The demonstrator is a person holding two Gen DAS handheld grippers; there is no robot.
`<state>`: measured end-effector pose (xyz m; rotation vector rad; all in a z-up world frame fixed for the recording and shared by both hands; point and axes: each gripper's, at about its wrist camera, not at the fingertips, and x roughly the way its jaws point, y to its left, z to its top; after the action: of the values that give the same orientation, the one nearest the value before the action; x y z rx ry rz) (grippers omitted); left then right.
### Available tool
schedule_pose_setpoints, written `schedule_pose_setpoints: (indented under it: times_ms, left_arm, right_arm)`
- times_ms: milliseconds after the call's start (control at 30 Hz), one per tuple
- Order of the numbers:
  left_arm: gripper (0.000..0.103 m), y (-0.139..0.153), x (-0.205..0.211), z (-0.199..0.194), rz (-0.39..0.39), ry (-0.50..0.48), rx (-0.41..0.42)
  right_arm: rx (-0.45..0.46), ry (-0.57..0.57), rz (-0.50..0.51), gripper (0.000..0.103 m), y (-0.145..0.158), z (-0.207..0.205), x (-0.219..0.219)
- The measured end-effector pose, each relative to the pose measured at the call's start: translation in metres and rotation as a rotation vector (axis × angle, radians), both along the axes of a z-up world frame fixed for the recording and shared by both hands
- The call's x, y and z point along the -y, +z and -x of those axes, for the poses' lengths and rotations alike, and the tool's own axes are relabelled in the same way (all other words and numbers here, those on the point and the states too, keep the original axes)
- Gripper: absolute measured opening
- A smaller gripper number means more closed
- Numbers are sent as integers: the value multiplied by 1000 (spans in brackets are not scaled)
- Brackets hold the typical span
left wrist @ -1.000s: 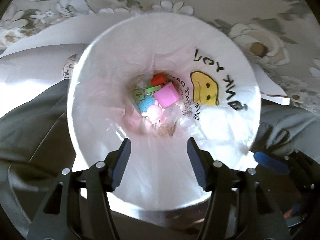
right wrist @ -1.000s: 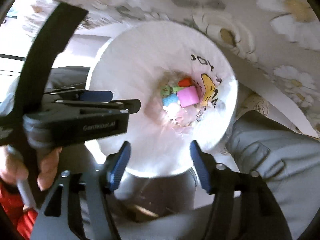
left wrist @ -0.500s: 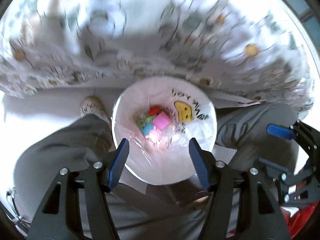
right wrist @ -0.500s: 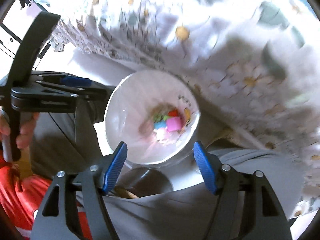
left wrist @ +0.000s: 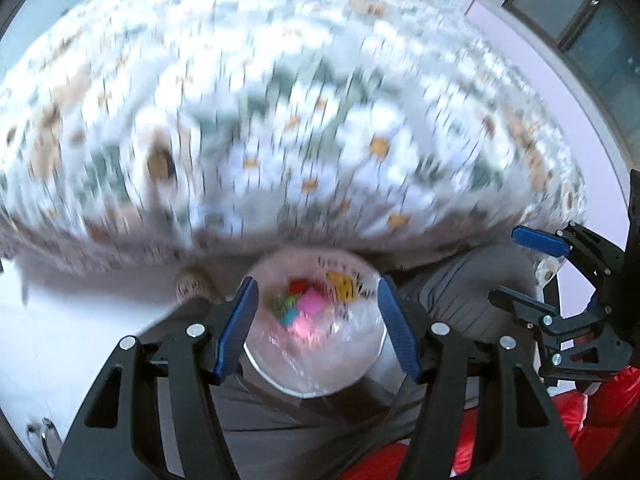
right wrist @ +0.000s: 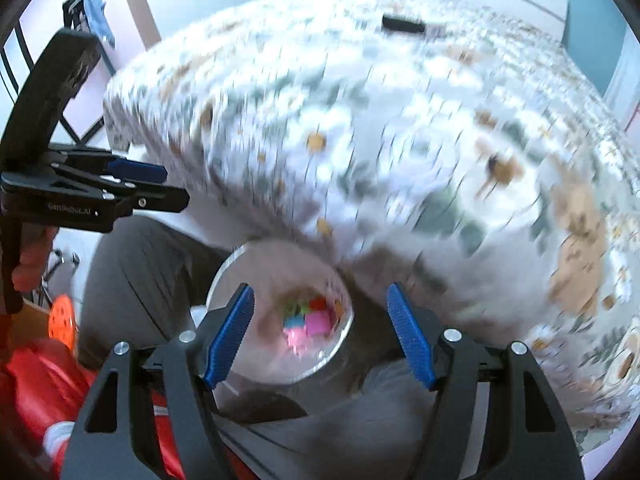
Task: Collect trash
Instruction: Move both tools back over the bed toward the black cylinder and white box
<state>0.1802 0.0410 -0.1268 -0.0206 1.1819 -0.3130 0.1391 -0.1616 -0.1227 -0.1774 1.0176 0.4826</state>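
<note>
Both grippers hovering, jaws spread, nothing between: left gripper (left wrist: 316, 330), right gripper (right wrist: 320, 334). White bag-lined round bin (left wrist: 360, 372) sitting below, near flowered bedspread (left wrist: 280, 120), holding colourful plastic trash bits (left wrist: 306, 306). Risk: motion blur hiding leftover trash, causing missed pickup.

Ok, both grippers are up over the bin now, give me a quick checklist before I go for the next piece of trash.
1. Left gripper empty: ok, jaws apart with nothing between the pads.
2. Right gripper empty: ok, jaws apart, nothing held.
3. Trash landed in the bin: ok, the pink piece and other coloured bits lie at the bottom of the liner.
4. Bin upright and liner open: ok, its round mouth faces up in both views.
5. Next trash located on the floral tablecloth: cannot tell, the cloth is motion-blurred; only a dark object near the far edge stands out.
6. Grippers clear of each other: ok, they are apart in both views.
</note>
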Motion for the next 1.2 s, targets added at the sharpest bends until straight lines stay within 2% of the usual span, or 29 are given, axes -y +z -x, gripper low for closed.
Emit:
schedule_pose_setpoints:
  times_ms: [233, 467, 533, 700, 833, 1200]
  left_arm:
    - [62, 37, 5, -19, -5, -14, 79]
    - [62, 63, 8, -42, -18, -39, 160]
    - [66, 67, 9, -51, -22, -47, 166]
    - [67, 77, 17, -75, -84, -78, 185]
    - [74, 86, 19, -95, -73, -88, 205]
    - [74, 99, 28, -176, -65, -151, 251]
  right_arm:
    - [82, -14, -46, 71, 43, -13, 6]
    - [143, -46, -67, 72, 79, -36, 13]
    - [158, -62, -67, 72, 87, -44, 17]
    - [194, -79, -58, 74, 102, -65, 23]
    - [216, -90, -53, 74, 113, -86, 27]
    - [221, -98, -16, 77, 126, -159, 25]
